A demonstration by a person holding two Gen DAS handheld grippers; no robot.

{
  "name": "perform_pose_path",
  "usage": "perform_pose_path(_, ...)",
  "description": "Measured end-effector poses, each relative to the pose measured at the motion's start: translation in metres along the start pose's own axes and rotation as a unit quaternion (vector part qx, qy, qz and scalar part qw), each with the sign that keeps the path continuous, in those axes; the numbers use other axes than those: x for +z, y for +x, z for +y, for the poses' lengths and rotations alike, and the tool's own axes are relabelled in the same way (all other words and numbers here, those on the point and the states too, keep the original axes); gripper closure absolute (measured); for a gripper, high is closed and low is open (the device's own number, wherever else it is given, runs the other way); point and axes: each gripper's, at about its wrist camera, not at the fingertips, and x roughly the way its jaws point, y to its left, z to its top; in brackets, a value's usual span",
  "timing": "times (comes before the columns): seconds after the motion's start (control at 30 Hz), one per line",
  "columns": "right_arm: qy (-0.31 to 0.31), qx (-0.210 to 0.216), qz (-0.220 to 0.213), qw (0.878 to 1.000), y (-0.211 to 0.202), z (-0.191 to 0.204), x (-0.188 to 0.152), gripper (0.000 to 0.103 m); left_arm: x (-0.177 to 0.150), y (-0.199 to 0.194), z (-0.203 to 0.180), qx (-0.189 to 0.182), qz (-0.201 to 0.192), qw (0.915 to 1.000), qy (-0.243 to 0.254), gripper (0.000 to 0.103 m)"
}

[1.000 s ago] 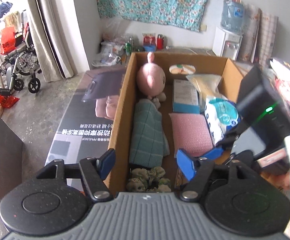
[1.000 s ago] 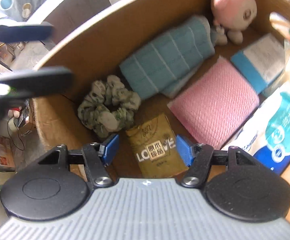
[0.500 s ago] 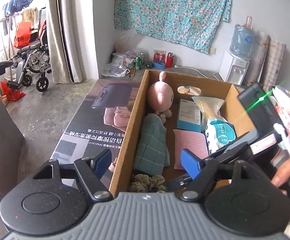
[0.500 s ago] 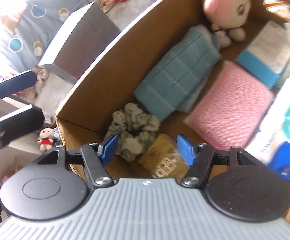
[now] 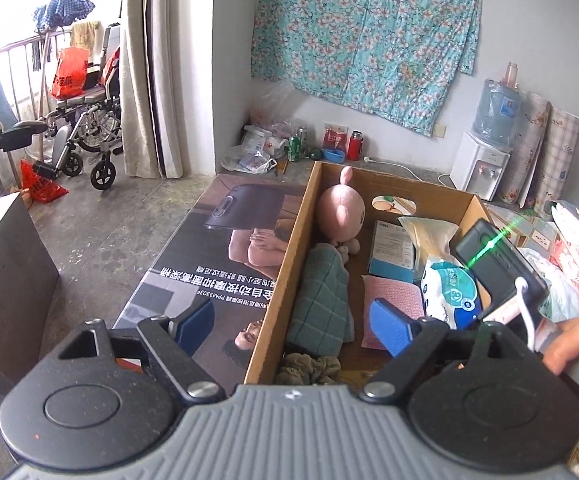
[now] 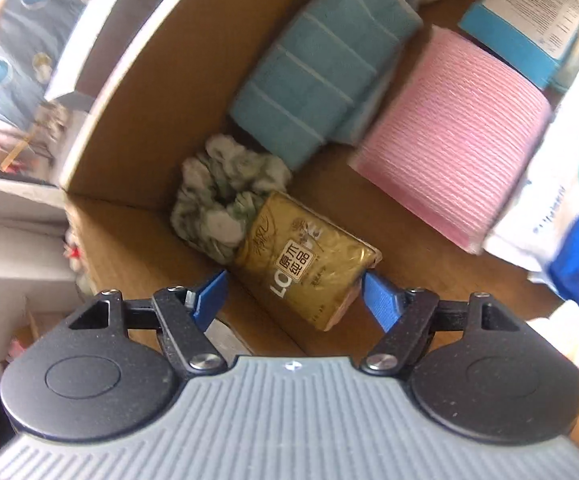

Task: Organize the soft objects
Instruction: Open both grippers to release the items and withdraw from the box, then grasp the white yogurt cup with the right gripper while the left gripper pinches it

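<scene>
A cardboard box point(image 5: 281, 276) holds soft things: a pink plush point(image 5: 341, 214), a folded teal towel point(image 5: 321, 300), a pink cloth point(image 5: 389, 292), a green scrunchie point(image 5: 309, 366) and a blue-white wipes pack point(image 5: 449, 292). In the right wrist view the towel point(image 6: 321, 76), pink cloth point(image 6: 453, 160), scrunchie point(image 6: 221, 200) and a gold tissue pack point(image 6: 309, 260) lie in the box's near corner. My right gripper point(image 6: 293, 296) is open, low over the gold pack, its fingertips either side of it. My left gripper point(image 5: 289, 320) is open and empty, high above the box's near end.
A flat printed carton point(image 5: 229, 248) lies left of the box. A dark box point(image 5: 5, 280) stands at the left. A wheelchair point(image 5: 85, 136) is at the back left, a water dispenser point(image 5: 481, 160) at the back right. Packets point(image 5: 577, 268) lie right of the box.
My left gripper has risen and drawn back, so the box looks smaller. My right gripper has dropped closer to the gold tissue pack, which now sits between its open fingers.
</scene>
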Motion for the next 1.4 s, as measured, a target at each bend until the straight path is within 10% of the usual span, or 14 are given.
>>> perform_pose_path(0.3, -0.046, -0.064, -0.136, 0.987, -0.096, 0.003, -0.036, 0.03, -0.008, -0.018, -0.013, -0.012, -0.026, 0.9995, -0.01, 0.017)
perform_pose_path(0.63, -0.026, -0.21, -0.338, 0.917, -0.254, -0.057, -0.186, 0.028, -0.023, -0.043, -0.137, -0.127, -0.091, 0.9857, 0.063, 0.007)
perform_pose_path(0.97, 0.129, -0.283, -0.365, 0.878, -0.286, -0.186, -0.326, 0.029, -0.066, -0.019, -0.31, -0.26, -0.077, 0.9484, 0.164, 0.007)
perform_pose_path(1.4, 0.223, -0.217, -0.34, 0.888, -0.248, -0.299, -0.345, 0.059, -0.118, 0.072, -0.425, -0.268, -0.004, 0.9368, 0.225, 0.03)
